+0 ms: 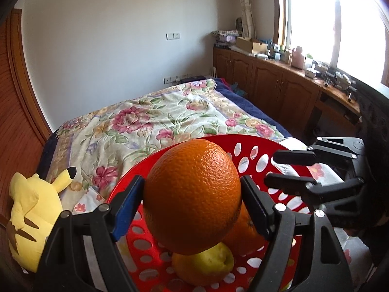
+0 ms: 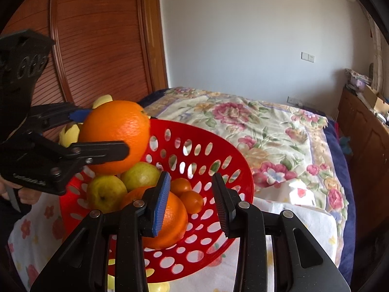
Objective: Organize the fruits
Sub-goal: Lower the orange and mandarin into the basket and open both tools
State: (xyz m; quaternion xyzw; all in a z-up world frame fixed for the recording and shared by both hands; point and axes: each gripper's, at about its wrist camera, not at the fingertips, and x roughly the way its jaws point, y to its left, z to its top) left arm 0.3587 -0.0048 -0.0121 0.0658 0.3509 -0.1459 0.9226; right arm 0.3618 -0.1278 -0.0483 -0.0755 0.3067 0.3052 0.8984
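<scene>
My left gripper (image 1: pixel 192 194) is shut on a large orange (image 1: pixel 192 194) and holds it above a red perforated basket (image 1: pixel 245 146). In the right wrist view the same orange (image 2: pixel 116 133) hangs over the basket's left rim (image 2: pixel 218 146), held by the left gripper (image 2: pixel 102 133). In the basket lie another orange (image 2: pixel 172 221), two yellow-green pears (image 2: pixel 105 192), and two small tangerines (image 2: pixel 192 200). My right gripper (image 2: pixel 190 202) is open and empty, just over the basket's near side; it also shows in the left wrist view (image 1: pixel 284 168).
The basket sits on a white flowered cloth (image 2: pixel 291 221) on a bed with a floral cover (image 1: pixel 145 121). A yellow plush toy (image 1: pixel 31 214) lies left of the basket. A wooden wardrobe (image 2: pixel 97 48) stands at left and cabinets (image 1: pixel 279 85) at right.
</scene>
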